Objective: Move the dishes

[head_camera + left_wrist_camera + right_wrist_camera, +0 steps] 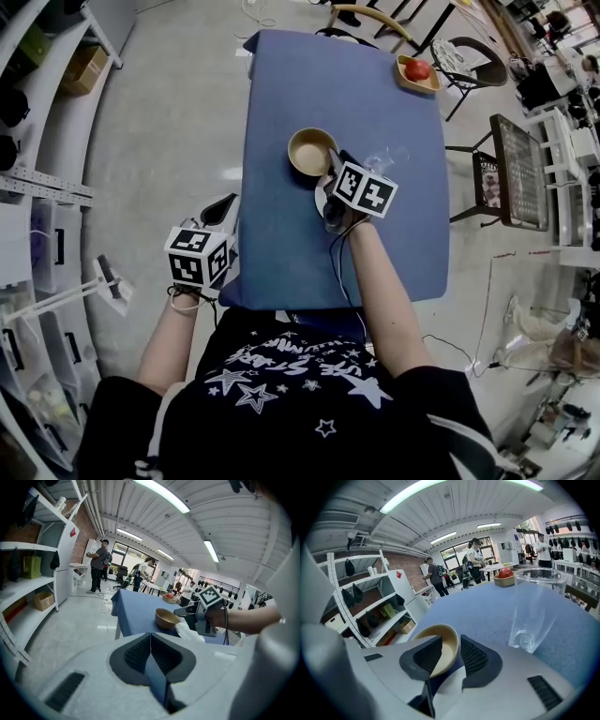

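A tan bowl (312,152) (167,618) (443,645) stands upright on the blue table (291,253). My right gripper (330,167) (451,652) reaches over the table to the bowl's near right rim. That rim lies between its pads with a small gap showing, so the gripper is open. A clear empty glass (533,613) (380,159) stands just right of the bowl. My left gripper (221,212) (150,641) hangs off the table's left edge, shut on nothing.
A wooden plate with a red fruit (417,72) (505,576) sits at the table's far right corner. White shelving (37,178) lines the left side. Chairs (473,61) and a rack (517,173) stand to the right. People stand far back.
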Motion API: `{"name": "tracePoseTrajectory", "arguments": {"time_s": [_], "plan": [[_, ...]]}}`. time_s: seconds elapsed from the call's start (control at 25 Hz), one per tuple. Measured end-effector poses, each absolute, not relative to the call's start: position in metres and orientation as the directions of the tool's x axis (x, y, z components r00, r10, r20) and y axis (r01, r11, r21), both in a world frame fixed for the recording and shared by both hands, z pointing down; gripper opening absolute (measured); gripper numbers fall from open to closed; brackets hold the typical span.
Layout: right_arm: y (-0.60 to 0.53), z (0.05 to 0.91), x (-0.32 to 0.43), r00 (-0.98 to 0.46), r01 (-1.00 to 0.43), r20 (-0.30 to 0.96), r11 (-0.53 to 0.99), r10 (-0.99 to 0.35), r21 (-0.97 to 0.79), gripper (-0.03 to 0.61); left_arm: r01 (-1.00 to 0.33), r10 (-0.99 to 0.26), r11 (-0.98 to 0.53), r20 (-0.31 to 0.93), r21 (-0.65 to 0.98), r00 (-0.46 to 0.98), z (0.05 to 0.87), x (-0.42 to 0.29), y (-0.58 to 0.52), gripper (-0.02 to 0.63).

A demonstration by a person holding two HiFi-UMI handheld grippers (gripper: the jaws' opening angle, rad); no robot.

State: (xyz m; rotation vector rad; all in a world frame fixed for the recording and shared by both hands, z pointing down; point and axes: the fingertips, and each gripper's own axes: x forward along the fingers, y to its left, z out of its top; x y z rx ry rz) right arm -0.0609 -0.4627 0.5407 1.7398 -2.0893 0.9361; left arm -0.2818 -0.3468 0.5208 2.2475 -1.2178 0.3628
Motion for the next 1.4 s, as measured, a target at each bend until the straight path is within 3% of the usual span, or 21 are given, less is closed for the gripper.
{"name": "tracePoseTrajectory", "arguments": {"time_s": [0.44, 0.68, 0.96, 1.4], "plan": [[-0.424, 0.495, -0.05, -0.28, -0.955, 0.496, 0.183, -0.822, -0.235, 0.136, -0.833, -0.711, -0.46, 0.434, 0.307, 0.553, 0.496, -0.265, -0.33, 0.02], [-0.392, 0.482, -0.031, -0.309, -0.949, 0.471, 0.236, -0.826, -0.209, 0.104, -0.845, -0.723, -0.446, 0.439, 0.294, 0.534, 0.49, -0.245, -0.303, 0.02], [-0.359, 0.467, 0.013, -0.349, -0.935, 0.44, 0.274, -0.827, -0.225, 0.008, -0.867, -0.755, -0.405, 0.429, 0.29, 0.496, 0.474, -0.207, -0.275, 0.02], [-0.315, 0.431, 0.083, -0.464, -0.884, 0.399, 0.442, -0.791, -0.153, 0.006, -0.896, -0.797, -0.371, 0.412, 0.243, 0.441, 0.447, -0.13, -0.228, 0.02]]}}
